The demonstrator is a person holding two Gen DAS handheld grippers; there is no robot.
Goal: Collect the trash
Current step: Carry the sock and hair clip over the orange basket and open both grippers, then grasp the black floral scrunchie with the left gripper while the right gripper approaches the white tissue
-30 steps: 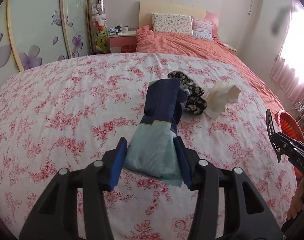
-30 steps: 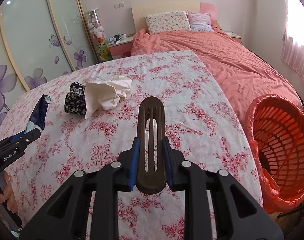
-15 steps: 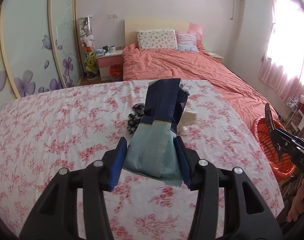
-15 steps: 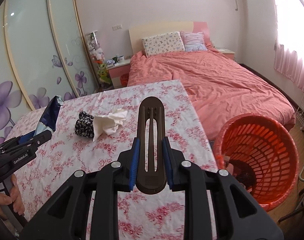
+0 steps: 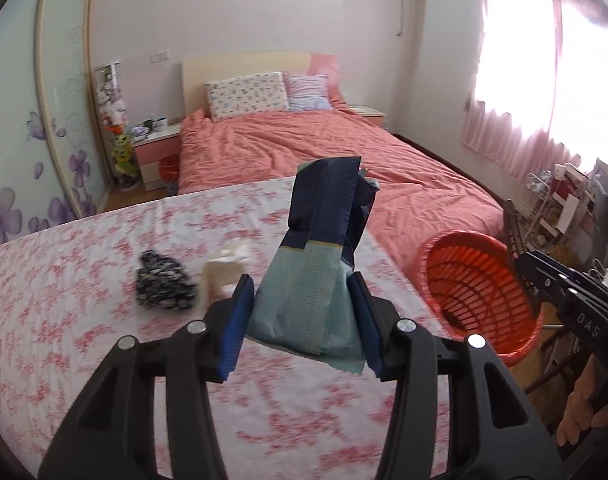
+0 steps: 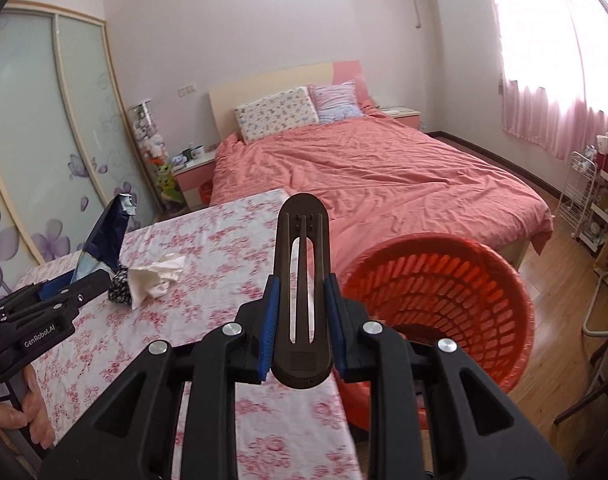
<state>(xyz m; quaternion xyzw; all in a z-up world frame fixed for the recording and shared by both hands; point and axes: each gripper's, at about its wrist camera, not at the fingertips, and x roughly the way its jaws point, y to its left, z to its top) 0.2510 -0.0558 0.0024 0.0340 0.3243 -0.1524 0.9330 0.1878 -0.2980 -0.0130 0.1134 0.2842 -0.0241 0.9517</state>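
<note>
My left gripper (image 5: pixel 301 322) is shut on a crumpled navy and pale-teal wrapper (image 5: pixel 320 252), held above the floral tablecloth (image 5: pixel 83 320); the same wrapper (image 6: pixel 103 240) shows at the left of the right wrist view. My right gripper (image 6: pixel 301 320) is shut on a dark brown slotted plastic piece (image 6: pixel 301 280) that stands upright between the blue pads. An orange slatted waste basket (image 6: pixel 444 300) stands on the floor off the table's right edge, just right of that gripper. On the cloth lie a crumpled white tissue (image 6: pixel 155 278) and a black flowered fabric item (image 5: pixel 163 286), touching each other.
A bed with a salmon cover (image 6: pixel 364 176) stands beyond the table. A pink nightstand (image 5: pixel 155 152) and sliding wardrobe doors (image 6: pixel 43 140) are at the left. A white wire rack (image 6: pixel 584 200) and a curtained window line the right wall. A hand (image 6: pixel 23 412) grips the left tool's handle.
Both grippers have risen and swung right with their loads. The orange basket has come further into both views, and the tissue and fabric item have shifted left and lower in the left wrist view.
</note>
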